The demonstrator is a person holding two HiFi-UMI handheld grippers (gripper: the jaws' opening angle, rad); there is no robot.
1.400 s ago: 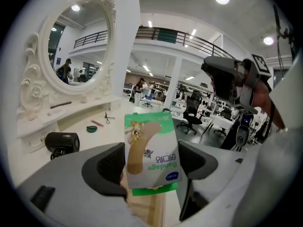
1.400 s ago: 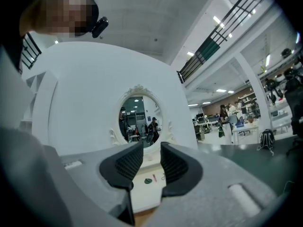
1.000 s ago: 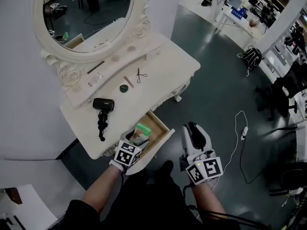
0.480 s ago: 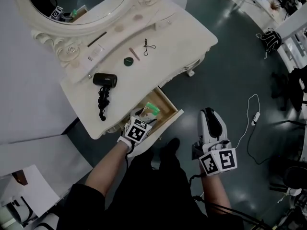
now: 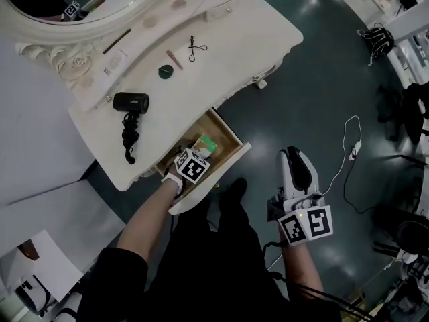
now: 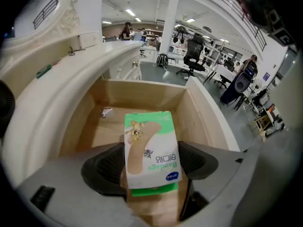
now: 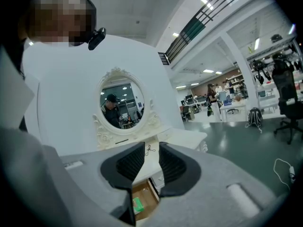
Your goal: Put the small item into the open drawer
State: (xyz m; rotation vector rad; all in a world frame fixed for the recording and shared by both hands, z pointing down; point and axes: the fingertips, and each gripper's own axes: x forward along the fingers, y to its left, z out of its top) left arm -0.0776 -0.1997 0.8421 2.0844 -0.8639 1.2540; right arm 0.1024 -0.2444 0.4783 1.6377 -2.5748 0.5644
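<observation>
Currently the left gripper (image 5: 199,151) holds the green bandage box (image 6: 150,148) between its jaws over the open drawer (image 6: 137,91) of the white desk (image 5: 221,39). The right gripper (image 7: 151,162) hangs well aside, its jaws narrowly apart with nothing between them, having just been closing.

Dark teal glossy floor (image 5: 322,79), glare patches. White ornate desk (image 5: 228,39) against white wall (image 5: 33,146); oval carved-frame mirror (image 7: 120,109) above. Extension cable (image 5: 356,146) on floor. Black office chair (image 6: 193,47), ceiling strip lights (image 6: 130,12) beyond.
</observation>
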